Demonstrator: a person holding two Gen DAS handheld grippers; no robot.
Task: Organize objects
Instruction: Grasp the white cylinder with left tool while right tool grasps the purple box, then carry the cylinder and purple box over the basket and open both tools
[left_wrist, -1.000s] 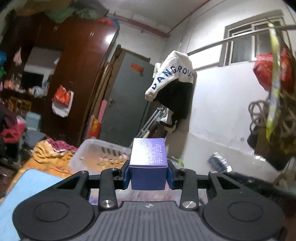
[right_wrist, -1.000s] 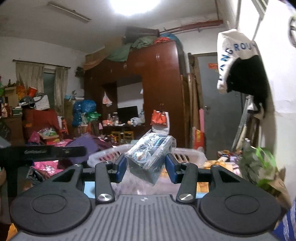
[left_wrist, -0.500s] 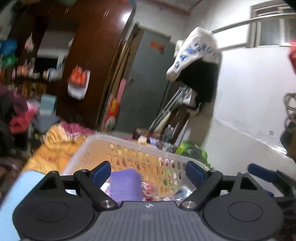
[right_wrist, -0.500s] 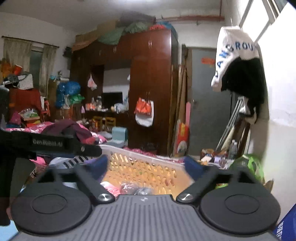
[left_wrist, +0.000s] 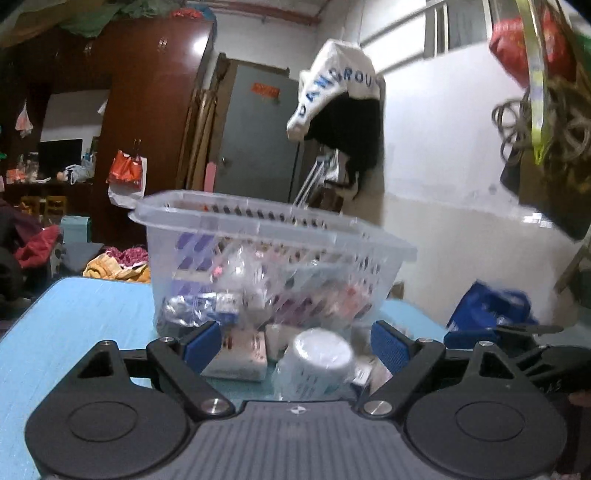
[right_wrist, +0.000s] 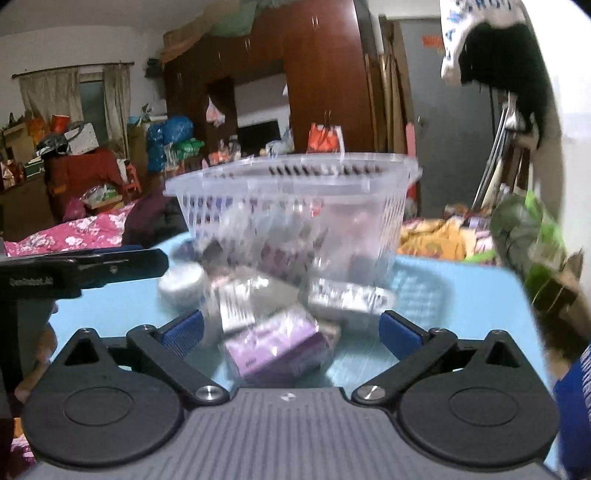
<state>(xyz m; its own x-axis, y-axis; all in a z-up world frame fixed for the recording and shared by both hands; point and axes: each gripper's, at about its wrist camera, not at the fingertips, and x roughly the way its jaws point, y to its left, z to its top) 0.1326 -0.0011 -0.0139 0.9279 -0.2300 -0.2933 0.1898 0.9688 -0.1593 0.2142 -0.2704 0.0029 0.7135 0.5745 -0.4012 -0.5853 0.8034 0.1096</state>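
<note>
We hold both tools low over the light-blue table, each aimed at the loose items piled in front of the clear slotted basket, which already holds a good number of packets.

Starting on the left, the left gripper is spread wide and has hold of nothing. Between its blue pads sits a white cylindrical tub, with a flat white packet just beside it toward the left pad. To take the tub well, we should centre it between the pads and close across its round wall, not its top, so it does not squirt out sideways.

Moving right, the right gripper is likewise wide open and empty. A purple box lies tilted between its fingers, with a silvery foil packet behind it, a round white jar off to the left, and a blue slotted lid lying flat to the right. The frame is smeared by motion, so the box's exact angle is probably skewed to the fingers but we cannot be sure. We would square the fingers to its long sides, settle down onto the table, then close, keeping clear of the packet behind. Both items then go up and over the basket rim.
</note>
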